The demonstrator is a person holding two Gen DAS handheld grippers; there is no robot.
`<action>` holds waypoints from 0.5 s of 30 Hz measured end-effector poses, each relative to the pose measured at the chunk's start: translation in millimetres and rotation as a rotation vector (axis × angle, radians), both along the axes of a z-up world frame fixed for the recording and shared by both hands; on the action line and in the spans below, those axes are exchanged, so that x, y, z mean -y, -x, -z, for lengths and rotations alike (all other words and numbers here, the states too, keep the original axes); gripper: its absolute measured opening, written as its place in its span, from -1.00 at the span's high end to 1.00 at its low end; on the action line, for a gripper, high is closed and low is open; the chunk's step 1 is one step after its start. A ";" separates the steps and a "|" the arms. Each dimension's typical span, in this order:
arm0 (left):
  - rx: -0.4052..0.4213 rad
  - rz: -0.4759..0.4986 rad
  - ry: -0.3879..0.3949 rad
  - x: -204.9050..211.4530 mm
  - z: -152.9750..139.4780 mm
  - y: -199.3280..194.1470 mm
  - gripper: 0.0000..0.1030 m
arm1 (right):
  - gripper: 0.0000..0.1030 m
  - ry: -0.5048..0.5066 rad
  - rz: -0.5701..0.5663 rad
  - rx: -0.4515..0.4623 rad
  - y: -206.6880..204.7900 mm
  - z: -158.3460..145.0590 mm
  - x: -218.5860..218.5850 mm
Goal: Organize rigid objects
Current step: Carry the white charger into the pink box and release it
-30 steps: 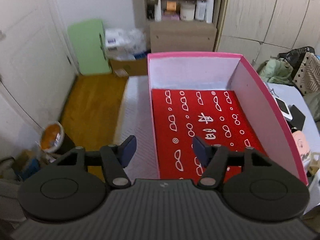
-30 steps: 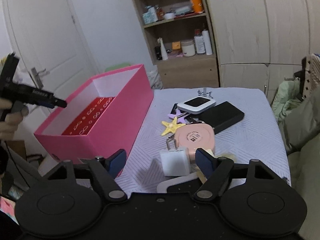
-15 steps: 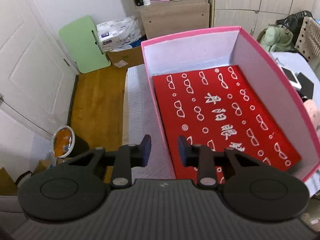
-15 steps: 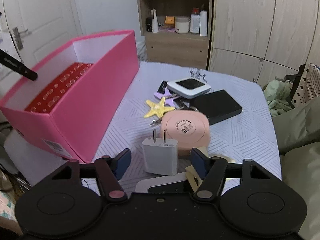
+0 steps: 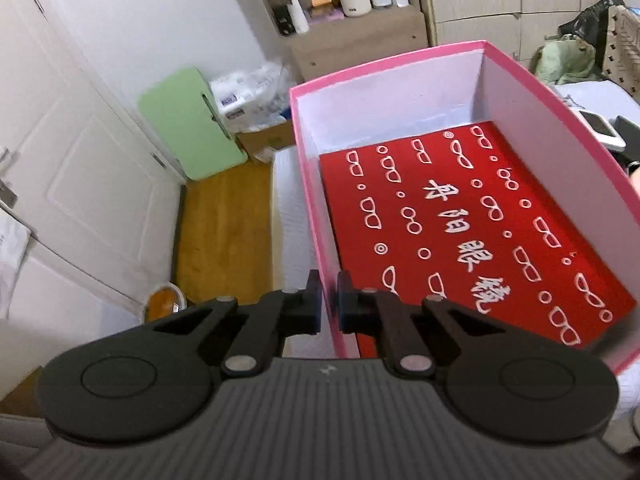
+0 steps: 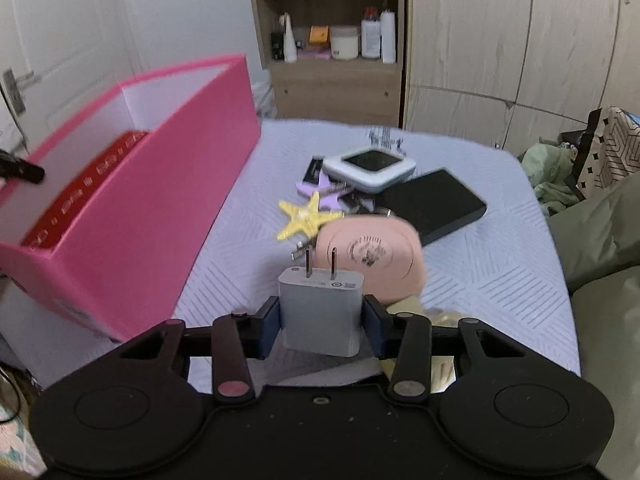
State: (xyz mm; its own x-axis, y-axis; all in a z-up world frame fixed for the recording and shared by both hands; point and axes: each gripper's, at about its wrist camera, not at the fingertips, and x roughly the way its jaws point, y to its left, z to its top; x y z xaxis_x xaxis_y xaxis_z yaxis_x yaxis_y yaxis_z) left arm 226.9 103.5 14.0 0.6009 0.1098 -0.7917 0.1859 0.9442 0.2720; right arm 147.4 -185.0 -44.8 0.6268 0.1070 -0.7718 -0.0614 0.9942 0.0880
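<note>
A pink box [image 5: 308,184] with a red printed floor stands on the table; it also shows at the left of the right wrist view [image 6: 160,208]. My left gripper [image 5: 329,305] is shut on the box's left wall near its front corner. My right gripper [image 6: 322,322] is shut on a white plug charger [image 6: 322,312], prongs pointing up and away. Behind it lie a pink round case [image 6: 370,258], a yellow starfish [image 6: 306,216], a black flat box [image 6: 434,204] and a white square device [image 6: 370,166].
A purple star shape [image 6: 316,190] and small items sit under the white device. A shelf unit [image 6: 332,40] and wardrobe doors stand behind the table. Green clothing and bags [image 6: 592,184] lie at the right. A green board [image 5: 188,124] leans on the floor.
My left gripper closed onto the box wall. My right gripper moved forward and closed on the white charger. The box looks shifted and tilted.
</note>
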 end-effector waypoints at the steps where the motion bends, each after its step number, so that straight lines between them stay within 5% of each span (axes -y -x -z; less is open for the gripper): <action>1: -0.002 -0.005 0.017 -1.9 -1.3 -0.6 0.88 | 0.06 -0.008 0.002 0.007 0.7 -4.2 0.8; 5: -0.003 -0.001 0.059 -7.7 -7.5 0.7 0.90 | 0.06 -0.016 -0.037 0.022 -0.6 -20.0 -0.5; 10: 0.084 0.028 -0.002 6.3 -8.9 23.1 0.89 | 0.05 -0.075 -0.038 0.086 -8.7 -58.2 1.0; 15: 0.053 0.063 0.049 9.2 -12.4 32.0 0.85 | 0.05 -0.184 -0.142 0.104 -32.0 -95.2 -11.7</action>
